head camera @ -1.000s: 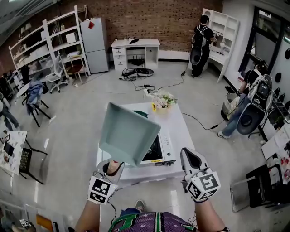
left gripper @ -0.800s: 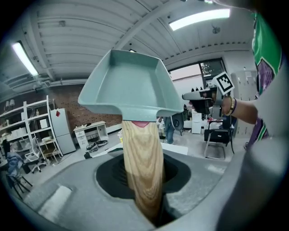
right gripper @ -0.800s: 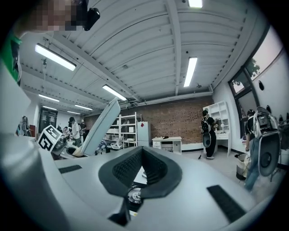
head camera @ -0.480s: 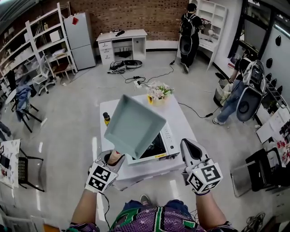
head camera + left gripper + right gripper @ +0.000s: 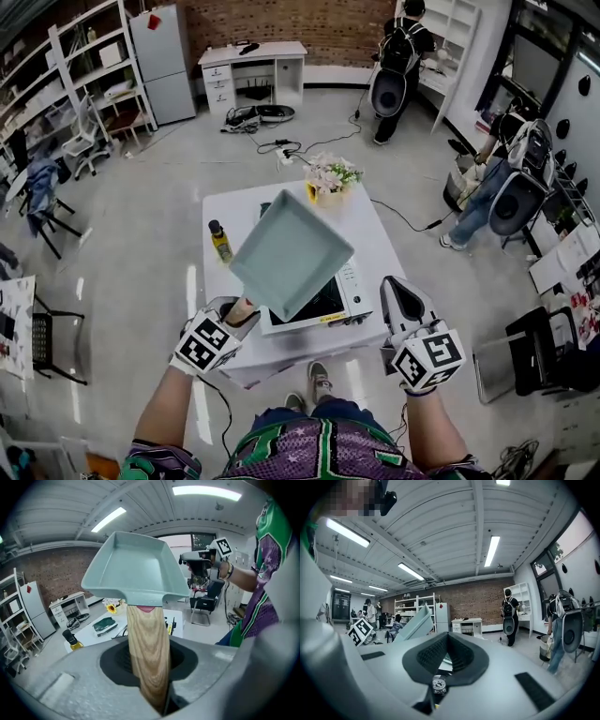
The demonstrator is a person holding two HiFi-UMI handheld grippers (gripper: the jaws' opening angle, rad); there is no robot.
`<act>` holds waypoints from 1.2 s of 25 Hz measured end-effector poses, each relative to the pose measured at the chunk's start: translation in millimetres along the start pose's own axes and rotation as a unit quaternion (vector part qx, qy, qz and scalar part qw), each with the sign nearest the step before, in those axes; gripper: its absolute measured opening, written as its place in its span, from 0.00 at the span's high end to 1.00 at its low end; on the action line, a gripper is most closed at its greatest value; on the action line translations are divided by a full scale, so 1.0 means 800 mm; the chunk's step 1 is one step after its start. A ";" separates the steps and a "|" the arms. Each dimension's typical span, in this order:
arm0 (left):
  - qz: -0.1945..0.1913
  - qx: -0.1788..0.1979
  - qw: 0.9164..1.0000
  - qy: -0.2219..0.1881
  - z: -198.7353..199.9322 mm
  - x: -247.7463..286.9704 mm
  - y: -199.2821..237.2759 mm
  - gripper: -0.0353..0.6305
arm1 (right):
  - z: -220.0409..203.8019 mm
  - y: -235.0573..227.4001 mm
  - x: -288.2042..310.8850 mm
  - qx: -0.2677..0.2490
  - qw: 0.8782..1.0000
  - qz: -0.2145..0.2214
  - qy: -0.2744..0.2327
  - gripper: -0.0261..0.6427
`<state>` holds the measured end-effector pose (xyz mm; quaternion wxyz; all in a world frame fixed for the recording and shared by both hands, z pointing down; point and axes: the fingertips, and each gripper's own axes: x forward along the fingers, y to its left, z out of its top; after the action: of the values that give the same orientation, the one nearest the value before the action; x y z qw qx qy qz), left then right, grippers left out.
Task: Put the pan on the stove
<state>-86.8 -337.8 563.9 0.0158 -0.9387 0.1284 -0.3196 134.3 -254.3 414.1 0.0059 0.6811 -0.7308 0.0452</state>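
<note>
A square pale-teal pan [image 5: 291, 253] with a wooden handle [image 5: 147, 653] hangs tilted in the air over the front of a white table [image 5: 370, 234]. My left gripper [image 5: 234, 314] is shut on that handle, below and left of the pan body [image 5: 136, 569]. Under the pan lies a flat white stove [image 5: 328, 305] with a dark glass top, partly hidden by the pan. My right gripper [image 5: 398, 295] hovers at the table's front right corner, jaws together and empty. In the right gripper view the pan [image 5: 415, 623] shows at the left.
On the table stand an oil bottle [image 5: 220, 242] at the left, a pot of flowers [image 5: 328, 175] at the back and a dark green flat thing [image 5: 105, 624]. People stand at the right [image 5: 511, 178] and at the far shelves [image 5: 398, 56]. Cables lie on the floor behind.
My left gripper has sunk and carried the pan lower and closer to the stove, with the pan less steeply tipped. The right gripper has shifted slightly.
</note>
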 end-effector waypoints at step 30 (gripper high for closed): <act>-0.151 0.059 0.962 0.220 -0.099 0.133 0.042 0.80 | -0.018 -0.075 0.081 0.036 0.999 0.026 0.013 0.96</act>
<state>-61.2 -392.5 686.2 -0.0053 -0.8512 -0.0333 -0.5237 188.5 -321.6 436.3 -0.0106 0.6611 -0.7458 0.0806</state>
